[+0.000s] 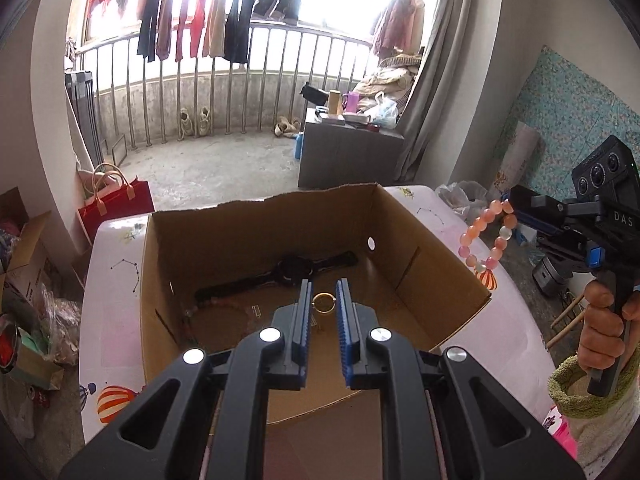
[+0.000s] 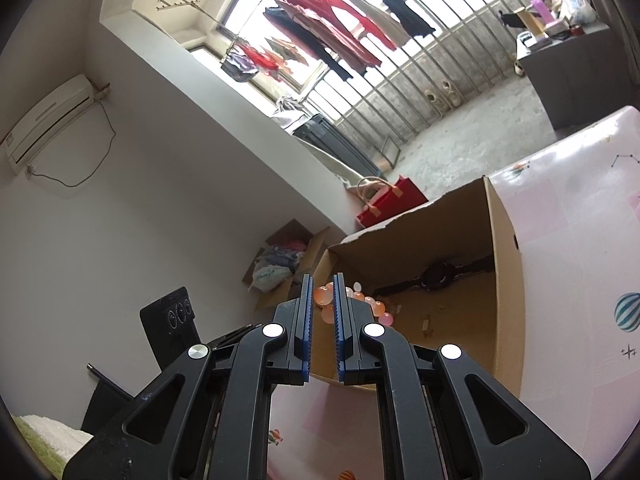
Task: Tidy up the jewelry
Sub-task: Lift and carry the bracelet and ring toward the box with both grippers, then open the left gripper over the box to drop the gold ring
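An open cardboard box (image 1: 440, 276) stands on the pink table (image 1: 116, 280). Inside lie a black watch (image 1: 288, 270) and a faint beaded bracelet (image 1: 218, 304) at the left. My left gripper (image 1: 324, 300) is above the box, shut on a small gold ring (image 1: 323, 303). My right gripper (image 2: 323, 286) is shut on a pink and orange bead bracelet (image 2: 324, 298), held over the box's right wall; the bracelet (image 1: 486, 238) hangs from it in the left wrist view. The watch (image 2: 438, 274) and box (image 2: 506, 264) also show in the right wrist view.
A red bag (image 1: 116, 204) and a carton of clutter (image 1: 28, 280) stand on the floor left of the table. A grey cabinet (image 1: 348, 152) stands beyond it near the balcony railing. A plastic bag (image 1: 460, 196) lies at the table's far right corner.
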`<state>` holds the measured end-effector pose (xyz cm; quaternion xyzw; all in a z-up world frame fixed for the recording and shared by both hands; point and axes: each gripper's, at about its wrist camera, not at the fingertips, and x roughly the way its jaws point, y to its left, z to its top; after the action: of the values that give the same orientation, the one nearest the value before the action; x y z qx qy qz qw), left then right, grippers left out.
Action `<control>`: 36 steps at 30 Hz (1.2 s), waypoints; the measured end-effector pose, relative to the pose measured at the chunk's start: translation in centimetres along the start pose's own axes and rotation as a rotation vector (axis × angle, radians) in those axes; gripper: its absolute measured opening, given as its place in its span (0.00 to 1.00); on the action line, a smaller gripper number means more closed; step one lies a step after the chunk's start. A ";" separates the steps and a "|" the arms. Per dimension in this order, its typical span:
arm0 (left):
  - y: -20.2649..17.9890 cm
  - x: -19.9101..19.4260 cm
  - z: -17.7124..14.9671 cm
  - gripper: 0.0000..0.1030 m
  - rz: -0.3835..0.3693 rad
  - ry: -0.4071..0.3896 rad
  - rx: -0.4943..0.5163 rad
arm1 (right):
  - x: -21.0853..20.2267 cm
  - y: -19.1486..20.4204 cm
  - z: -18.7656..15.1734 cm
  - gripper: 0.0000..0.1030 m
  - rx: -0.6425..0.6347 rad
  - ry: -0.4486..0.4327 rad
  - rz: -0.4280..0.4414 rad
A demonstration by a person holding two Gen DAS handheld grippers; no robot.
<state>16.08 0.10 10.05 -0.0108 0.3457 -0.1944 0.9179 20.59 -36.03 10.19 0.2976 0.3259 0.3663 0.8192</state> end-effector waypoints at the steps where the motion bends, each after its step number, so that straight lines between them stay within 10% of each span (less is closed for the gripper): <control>1: 0.2 0.7 -0.1 0.12 -0.001 0.023 -0.005 | 0.3 -0.4 0.1 0.07 0.007 0.011 -0.001; 21: 1.1 5.3 -1.5 0.14 0.108 0.272 0.021 | 2.0 -2.2 1.2 0.07 0.029 0.065 -0.015; 36: 2.3 1.3 -0.9 0.41 0.123 0.133 -0.030 | 1.4 -0.1 0.8 0.08 0.013 0.053 -0.062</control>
<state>17.25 1.89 8.22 0.0096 0.4089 -0.1328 0.9028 21.94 -35.16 10.12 0.2826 0.3590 0.3463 0.8193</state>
